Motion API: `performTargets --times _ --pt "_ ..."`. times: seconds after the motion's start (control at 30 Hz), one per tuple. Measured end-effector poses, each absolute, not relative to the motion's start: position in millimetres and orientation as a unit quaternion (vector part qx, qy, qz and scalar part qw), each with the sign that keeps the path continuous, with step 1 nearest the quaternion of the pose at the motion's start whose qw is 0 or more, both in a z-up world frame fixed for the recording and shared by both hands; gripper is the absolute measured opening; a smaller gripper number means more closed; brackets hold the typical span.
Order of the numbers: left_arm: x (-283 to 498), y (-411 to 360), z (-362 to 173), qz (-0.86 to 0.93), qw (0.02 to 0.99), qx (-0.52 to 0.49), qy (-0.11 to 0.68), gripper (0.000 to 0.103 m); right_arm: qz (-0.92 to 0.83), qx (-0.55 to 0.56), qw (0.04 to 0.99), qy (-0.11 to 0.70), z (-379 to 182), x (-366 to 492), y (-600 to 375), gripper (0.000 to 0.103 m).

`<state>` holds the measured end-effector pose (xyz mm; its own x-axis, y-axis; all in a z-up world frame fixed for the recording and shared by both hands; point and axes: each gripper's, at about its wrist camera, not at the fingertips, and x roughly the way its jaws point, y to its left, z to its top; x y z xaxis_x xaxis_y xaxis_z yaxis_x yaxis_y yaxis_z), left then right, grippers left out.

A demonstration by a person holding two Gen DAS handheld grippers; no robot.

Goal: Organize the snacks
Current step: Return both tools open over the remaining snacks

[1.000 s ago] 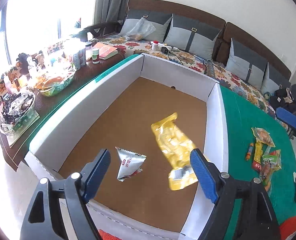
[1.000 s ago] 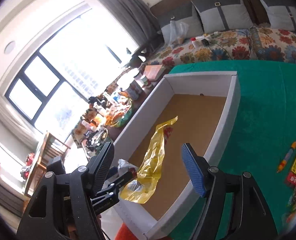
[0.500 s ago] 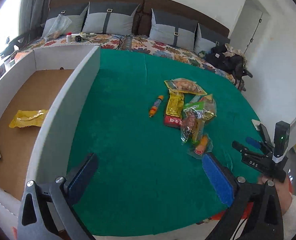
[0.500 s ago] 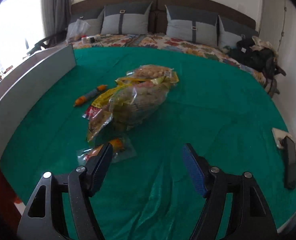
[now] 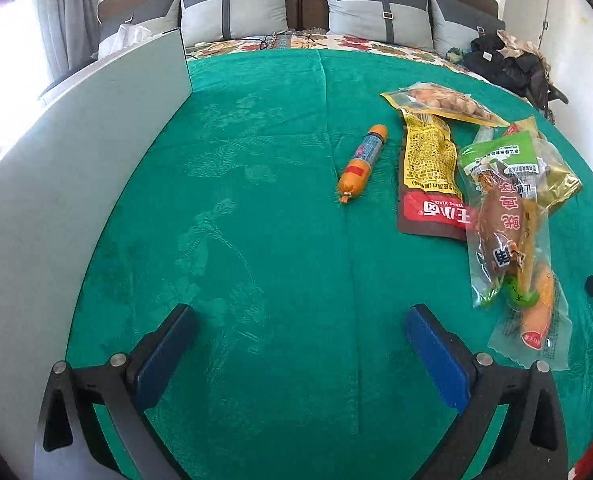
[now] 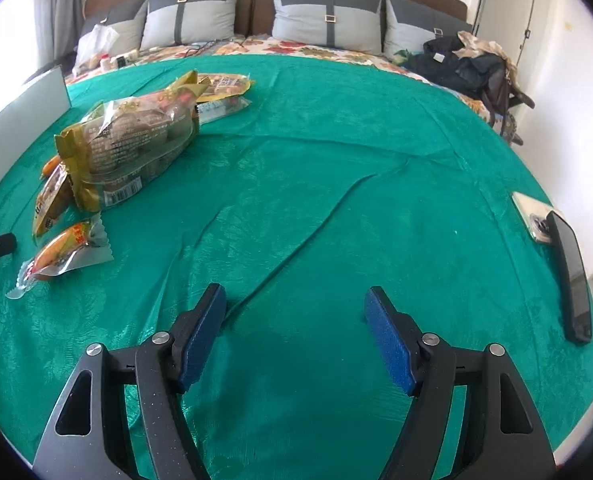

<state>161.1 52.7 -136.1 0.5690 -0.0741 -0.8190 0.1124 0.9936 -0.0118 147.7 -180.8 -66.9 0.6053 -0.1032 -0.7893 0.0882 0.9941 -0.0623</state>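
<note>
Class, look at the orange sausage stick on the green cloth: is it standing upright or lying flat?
Lying flat. The sausage stick rests lengthwise on the green cloth, alone, left of the snack packets.

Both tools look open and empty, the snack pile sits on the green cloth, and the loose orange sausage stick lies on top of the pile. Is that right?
Not quite. The left tool and right tool are open and empty, and the snack pile is on the green cloth. But the left wrist view shows the orange sausage stick lying alone on the cloth, apart from the pile.
</note>
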Motion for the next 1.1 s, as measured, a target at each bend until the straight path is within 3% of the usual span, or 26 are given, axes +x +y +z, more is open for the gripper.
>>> performTargets --times 0.53,1.1 --pt "161 54 -138 -0.054 0.888 0.020 0.456 0.103 -0.055 0.034 0.893 0.446 -73 155 -190 0.088" --pt "161 55 -138 -0.053 0.888 0.020 0.456 0.103 -0.056 0.036 0.892 0.447 -72 155 -191 0.089"
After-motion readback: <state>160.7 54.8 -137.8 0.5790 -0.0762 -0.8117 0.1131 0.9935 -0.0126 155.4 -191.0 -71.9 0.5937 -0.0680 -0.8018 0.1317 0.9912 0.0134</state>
